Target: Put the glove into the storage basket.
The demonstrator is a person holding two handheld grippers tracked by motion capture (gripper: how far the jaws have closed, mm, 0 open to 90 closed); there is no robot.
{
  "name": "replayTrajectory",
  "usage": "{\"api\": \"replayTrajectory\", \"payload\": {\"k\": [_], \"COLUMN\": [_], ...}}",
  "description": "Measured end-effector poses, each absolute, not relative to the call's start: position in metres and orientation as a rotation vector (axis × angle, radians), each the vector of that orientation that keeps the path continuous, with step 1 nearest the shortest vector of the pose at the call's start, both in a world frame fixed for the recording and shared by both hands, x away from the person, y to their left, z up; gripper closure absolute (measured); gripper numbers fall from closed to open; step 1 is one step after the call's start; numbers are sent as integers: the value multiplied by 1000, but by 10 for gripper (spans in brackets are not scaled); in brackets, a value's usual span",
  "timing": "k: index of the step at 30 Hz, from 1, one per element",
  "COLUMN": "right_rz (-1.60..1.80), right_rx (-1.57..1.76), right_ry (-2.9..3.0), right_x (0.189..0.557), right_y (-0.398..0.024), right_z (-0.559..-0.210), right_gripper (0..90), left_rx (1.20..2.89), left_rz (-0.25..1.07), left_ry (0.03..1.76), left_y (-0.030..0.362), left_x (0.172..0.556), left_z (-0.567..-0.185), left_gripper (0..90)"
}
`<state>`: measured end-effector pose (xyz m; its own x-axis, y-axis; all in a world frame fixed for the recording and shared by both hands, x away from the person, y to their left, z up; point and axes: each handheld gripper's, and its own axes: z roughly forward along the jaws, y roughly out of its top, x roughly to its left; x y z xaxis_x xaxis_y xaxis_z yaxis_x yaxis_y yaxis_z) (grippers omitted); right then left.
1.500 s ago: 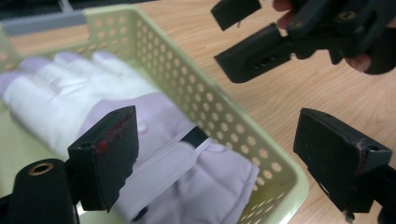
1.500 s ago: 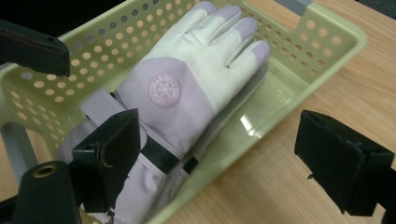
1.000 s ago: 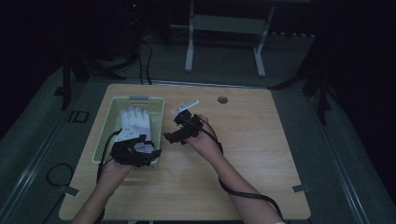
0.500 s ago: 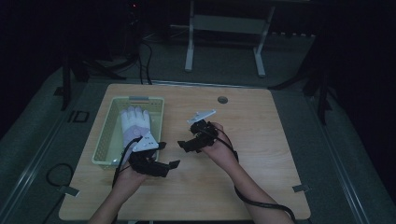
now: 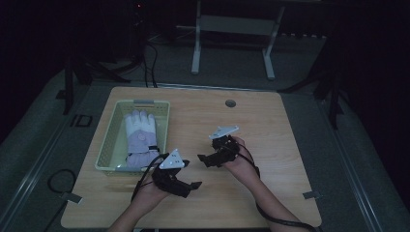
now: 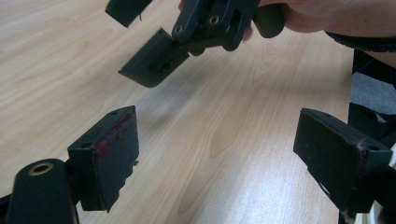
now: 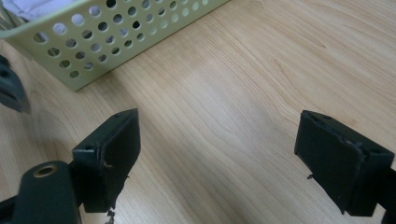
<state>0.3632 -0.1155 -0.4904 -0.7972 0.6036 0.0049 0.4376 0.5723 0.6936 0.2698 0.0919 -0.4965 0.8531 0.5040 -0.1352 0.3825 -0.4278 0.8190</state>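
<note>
I've pulled both grippers back from the basket to the bare worktop, left gripper and right gripper both released and empty, leaving the glove lying inside the basket, so the placing looks done.

A glove lies in the basket (left side of the bench), both grippers to its right.
</note>
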Motion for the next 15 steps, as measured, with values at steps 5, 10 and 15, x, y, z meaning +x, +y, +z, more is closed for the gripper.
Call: {"api": "replayTrajectory", "payload": {"k": [5,10,15], "right_rz": [1045,1062,1049], "right_rx": [855,874,850], "right_ry": [2574,2570,2579], "right_x": [360,357,353], "right_y": [-127,-139,-150], "right_z": [-502,-515,-527], "right_gripper": [140,140,139], "left_rx": [2102,2112,2120], "left_rz": [142,116,101], "left_ry": [624,625,624], "left_y": [81,76,73], "left_x": [270,271,272], "left_z": [-511,-523,-533], "left_gripper": [142,142,142]}}
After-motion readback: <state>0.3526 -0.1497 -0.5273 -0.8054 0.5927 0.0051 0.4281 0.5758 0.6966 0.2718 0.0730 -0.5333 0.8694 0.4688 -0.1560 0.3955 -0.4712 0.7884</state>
